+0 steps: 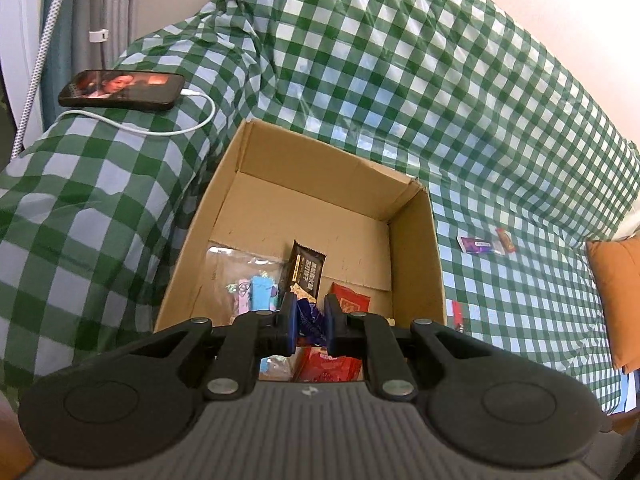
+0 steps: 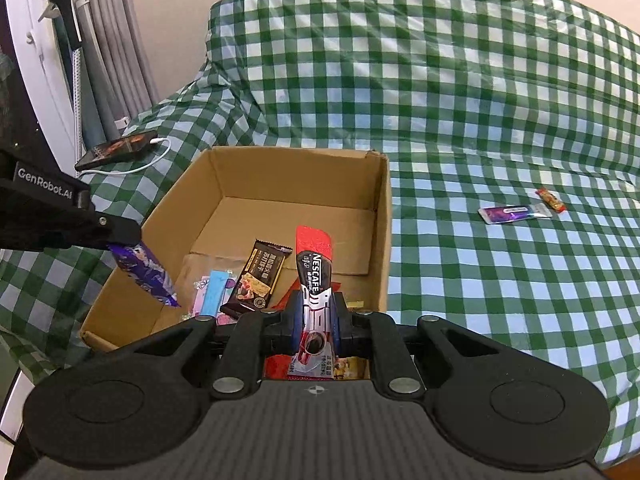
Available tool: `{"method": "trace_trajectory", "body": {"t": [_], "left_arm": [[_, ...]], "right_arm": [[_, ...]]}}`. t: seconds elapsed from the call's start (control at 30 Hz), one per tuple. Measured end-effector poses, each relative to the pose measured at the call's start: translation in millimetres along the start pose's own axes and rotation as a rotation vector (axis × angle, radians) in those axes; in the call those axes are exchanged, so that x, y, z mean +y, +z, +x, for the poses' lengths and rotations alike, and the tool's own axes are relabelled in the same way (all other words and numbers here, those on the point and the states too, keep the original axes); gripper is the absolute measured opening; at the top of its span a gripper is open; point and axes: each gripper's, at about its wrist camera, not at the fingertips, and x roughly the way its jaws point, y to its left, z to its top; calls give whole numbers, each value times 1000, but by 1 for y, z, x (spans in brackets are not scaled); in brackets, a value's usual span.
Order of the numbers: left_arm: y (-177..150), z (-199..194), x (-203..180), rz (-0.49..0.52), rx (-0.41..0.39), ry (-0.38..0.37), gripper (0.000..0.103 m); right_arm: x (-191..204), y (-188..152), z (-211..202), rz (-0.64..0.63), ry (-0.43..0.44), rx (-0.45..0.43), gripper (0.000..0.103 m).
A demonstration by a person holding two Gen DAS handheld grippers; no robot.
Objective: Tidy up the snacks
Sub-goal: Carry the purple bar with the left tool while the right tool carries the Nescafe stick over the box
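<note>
An open cardboard box [image 1: 416, 248] [image 2: 380, 220] sits on the green checked cloth. Inside lie a black snack bar [image 1: 305, 268] [image 2: 260, 276], red packets [image 1: 352, 304], and a clear bag with pastel sweets [image 1: 248, 284] [image 2: 212, 288]. My left gripper [image 1: 311, 322] [image 2: 132, 240] is shut on a purple wrapper [image 1: 310, 320] [image 2: 146, 274], held over the box's near left part. Over the box's near edge, my right gripper [image 2: 318, 320] is shut on a red and black Nescafe stick [image 2: 314, 276] that stands upright. A purple sachet [image 1: 478, 245] [image 2: 514, 213] and a small red-orange snack [image 1: 506, 239] [image 2: 551, 200] lie on the cloth to the right.
A phone [image 1: 120, 89] [image 2: 118, 148] with a lit screen and a white charging cable [image 1: 160, 130] rests on the raised cloth left of the box. Curtains [image 2: 104, 60] hang at the far left. An orange cushion [image 1: 616, 300] sits at the right edge.
</note>
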Motion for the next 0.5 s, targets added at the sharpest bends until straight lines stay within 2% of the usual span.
{"method": "trace_trajectory", "body": {"t": [0.5], "left_arm": [[12, 46, -3, 9, 43, 11, 15]], "right_arm": [[9, 11, 46, -9, 38, 54, 16]]}}
